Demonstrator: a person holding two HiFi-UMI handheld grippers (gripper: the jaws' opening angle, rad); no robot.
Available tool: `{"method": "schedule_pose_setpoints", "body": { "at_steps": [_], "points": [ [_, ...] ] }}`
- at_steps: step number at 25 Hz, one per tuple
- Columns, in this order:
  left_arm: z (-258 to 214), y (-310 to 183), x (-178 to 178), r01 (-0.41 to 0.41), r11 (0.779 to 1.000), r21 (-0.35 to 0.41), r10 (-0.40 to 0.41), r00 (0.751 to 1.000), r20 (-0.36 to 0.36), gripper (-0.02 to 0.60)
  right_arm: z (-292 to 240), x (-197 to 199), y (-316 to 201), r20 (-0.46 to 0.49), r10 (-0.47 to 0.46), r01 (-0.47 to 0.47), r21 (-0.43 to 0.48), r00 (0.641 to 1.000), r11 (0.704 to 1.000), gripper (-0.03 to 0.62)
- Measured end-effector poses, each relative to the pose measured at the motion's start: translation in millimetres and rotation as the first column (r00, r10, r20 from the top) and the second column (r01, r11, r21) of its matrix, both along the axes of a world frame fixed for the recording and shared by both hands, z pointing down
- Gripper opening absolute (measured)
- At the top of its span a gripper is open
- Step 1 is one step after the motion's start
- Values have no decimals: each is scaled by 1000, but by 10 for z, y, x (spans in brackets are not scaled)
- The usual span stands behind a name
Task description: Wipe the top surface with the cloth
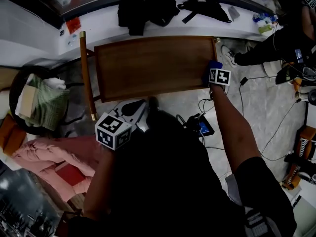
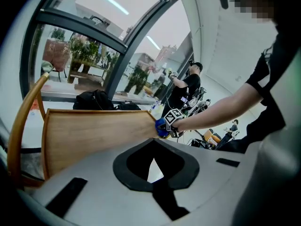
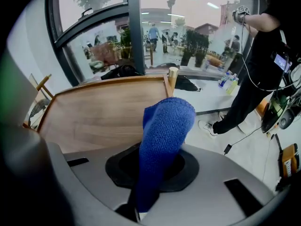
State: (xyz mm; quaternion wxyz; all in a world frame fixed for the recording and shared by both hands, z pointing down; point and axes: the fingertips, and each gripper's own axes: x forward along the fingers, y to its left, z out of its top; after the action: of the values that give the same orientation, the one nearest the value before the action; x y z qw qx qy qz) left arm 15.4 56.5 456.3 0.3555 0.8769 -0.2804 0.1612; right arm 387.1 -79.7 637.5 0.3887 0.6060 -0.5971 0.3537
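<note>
The brown wooden table top (image 1: 153, 65) lies ahead of me, bare. My right gripper (image 1: 213, 69) is at its right edge, shut on a blue cloth (image 1: 214, 64). In the right gripper view the cloth (image 3: 164, 135) stands up out of the jaws, just off the near right corner of the wood (image 3: 103, 117). My left gripper (image 1: 137, 113) hangs below the table's near edge, close to my body, with its jaws together and nothing in them. From the left gripper view I see the table top (image 2: 94, 131) and the cloth (image 2: 161, 127) at its far corner.
A wooden chair rail (image 1: 86, 75) runs along the table's left side. Black bags (image 1: 148, 6) lie on the white ledge behind. A basket of green cloth (image 1: 42, 100) and a pink jacket (image 1: 49, 157) are at the left. Cables (image 1: 247, 83) and a standing person (image 1: 276, 43) are at the right.
</note>
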Motion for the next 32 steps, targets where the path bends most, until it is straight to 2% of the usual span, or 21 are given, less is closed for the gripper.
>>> {"method": "schedule_pose_setpoints", "body": {
  "at_steps": [3, 5, 6, 8, 11, 13, 15, 16, 18, 22, 24, 27, 28, 32],
  "points": [
    [-35, 2, -268, 5, 1000, 20, -5, 1000, -1, 9, -178, -329, -46, 88, -15, 7, 88, 996, 996, 57],
    [-45, -19, -532, 14, 1000, 24, -14, 1000, 2, 9, -367, -980, -119, 215, -114, 79, 166, 970, 983, 57],
    [-51, -22, -680, 21, 1000, 23, -21, 1000, 6, 9, -447, -1403, -128, 287, -174, 121, 193, 942, 974, 57],
    [-63, 1, -970, 33, 999, 18, -33, 999, 15, 9, -544, -2289, -58, 422, -273, 200, 211, 864, 957, 57],
    [-62, 69, -1360, 42, 999, 10, -42, 999, 23, 9, -615, -3577, 167, 588, -366, 311, 197, 721, 930, 57],
    [-27, 130, -1604, 40, 999, 3, -41, 999, 33, 9, -604, -4341, 328, 656, -408, 387, 188, 635, 903, 57],
    [9, 207, -1813, 43, 999, -8, -43, 998, 43, 9, -521, -4920, 464, 684, -434, 448, 173, 586, 877, 57],
    [18, 248, -1897, 48, 999, -14, -47, 998, 44, 9, -454, -5135, 526, 696, -432, 467, 155, 574, 871, 57],
    [40, 337, -2042, 59, 998, -24, -58, 997, 43, 9, -265, -5424, 635, 711, -405, 484, 105, 574, 869, 57],
    [127, 486, -2241, 71, 996, -53, -69, 997, 43, 9, 64, -5660, 764, 689, -373, 495, 24, 621, 868, 57],
    [146, 511, -2278, 74, 995, -61, -71, 997, 38, 9, 118, -5706, 770, 646, -427, 544, 22, 633, 839, 57],
    [146, 514, -2277, 74, 995, -63, -72, 997, 28, 9, 227, -5687, 776, 536, -569, 661, 28, 623, 750, 57],
    [145, 513, -2272, 72, 995, -63, -71, 997, 26, 9, 243, -5685, 778, 527, -586, 676, 29, 616, 737, 57],
    [161, 475, -2236, 74, 996, -58, -72, 997, 33, 9, 242, -5672, 791, 553, -571, 673, 26, 606, 739, 57]
  ]
}}
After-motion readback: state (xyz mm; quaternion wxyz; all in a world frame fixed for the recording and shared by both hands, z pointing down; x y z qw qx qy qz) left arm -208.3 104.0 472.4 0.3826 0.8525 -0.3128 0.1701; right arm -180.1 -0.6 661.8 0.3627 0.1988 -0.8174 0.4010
